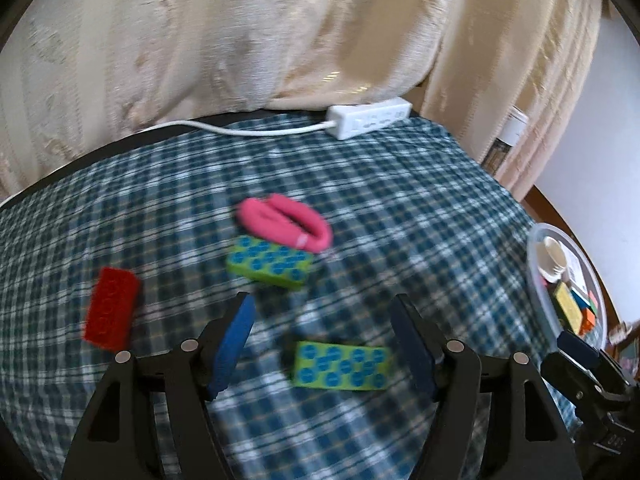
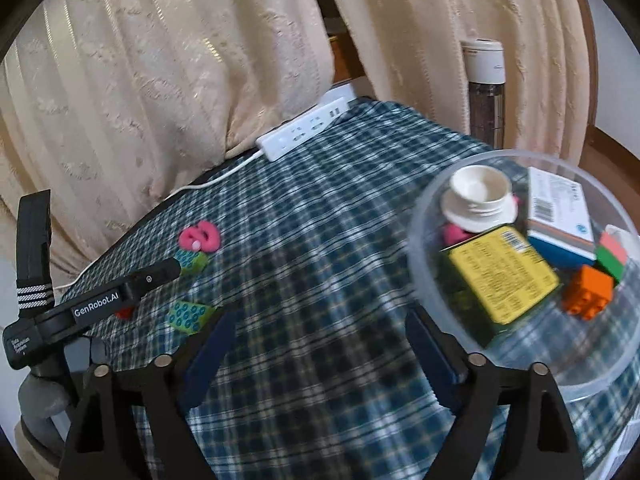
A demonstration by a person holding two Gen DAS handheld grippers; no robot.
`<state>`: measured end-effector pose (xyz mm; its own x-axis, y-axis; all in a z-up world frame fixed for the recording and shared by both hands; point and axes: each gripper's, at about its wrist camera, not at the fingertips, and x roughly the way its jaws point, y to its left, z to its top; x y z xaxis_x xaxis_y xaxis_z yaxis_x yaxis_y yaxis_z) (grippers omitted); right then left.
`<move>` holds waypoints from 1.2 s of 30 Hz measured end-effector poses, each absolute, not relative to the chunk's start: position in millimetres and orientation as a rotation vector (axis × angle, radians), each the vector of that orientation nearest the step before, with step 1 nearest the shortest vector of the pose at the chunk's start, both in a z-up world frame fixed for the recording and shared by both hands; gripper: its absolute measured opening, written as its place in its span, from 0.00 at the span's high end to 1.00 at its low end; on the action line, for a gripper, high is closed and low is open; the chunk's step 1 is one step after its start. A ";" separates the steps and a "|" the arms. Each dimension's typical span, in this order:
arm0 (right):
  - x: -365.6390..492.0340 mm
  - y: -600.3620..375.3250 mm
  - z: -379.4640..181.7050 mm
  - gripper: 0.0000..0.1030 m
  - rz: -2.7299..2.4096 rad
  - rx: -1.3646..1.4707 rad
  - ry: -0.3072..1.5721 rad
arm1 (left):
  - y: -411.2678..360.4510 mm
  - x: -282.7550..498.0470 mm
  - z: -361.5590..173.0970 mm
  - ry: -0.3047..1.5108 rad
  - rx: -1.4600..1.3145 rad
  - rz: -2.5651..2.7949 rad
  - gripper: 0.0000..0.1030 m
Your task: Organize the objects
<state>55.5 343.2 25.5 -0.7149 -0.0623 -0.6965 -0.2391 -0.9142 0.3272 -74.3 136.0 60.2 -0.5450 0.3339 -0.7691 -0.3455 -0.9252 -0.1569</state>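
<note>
Checked cloth covers the table (image 1: 400,200): red block (image 1: 110,310) far left, left gripper (image 1: 322,346) spread wide over the near green block (image 1: 342,365), nothing pinched; lower squarely, probably. Right gripper (image 2: 320,350) gapes empty beside the clear bowl (image 2: 592,376).

a home room: cream patterned curtains (image 1: 248,40) behind a table under a checked tablecloth (image 1: 400,200), with a white power strip (image 1: 368,122).
</note>
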 end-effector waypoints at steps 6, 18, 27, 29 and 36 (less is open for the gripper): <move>43.2 320.2 21.8 0.11 2.775 -1.196 0.585 | 111.9 -82.3 54.6 -0.013 -1.250 2.499 0.30; 8.3 266.9 7.2 0.11 2.815 -1.339 0.478 | 89.7 -91.2 55.4 0.024 -1.254 2.540 0.30; -19.0 228.9 -10.8 0.11 2.841 -1.412 0.392 | 74.5 -99.3 55.1 -0.022 -1.260 2.560 0.30; -24.0 222.8 -13.4 0.11 2.842 -1.422 0.386 | 71.3 -101.0 54.5 -0.036 -1.264 2.562 0.30; -35.3 208.5 -17.4 0.11 2.835 -1.389 0.292 | 60.1 -107.3 48.8 -0.085 -1.288 2.563 0.30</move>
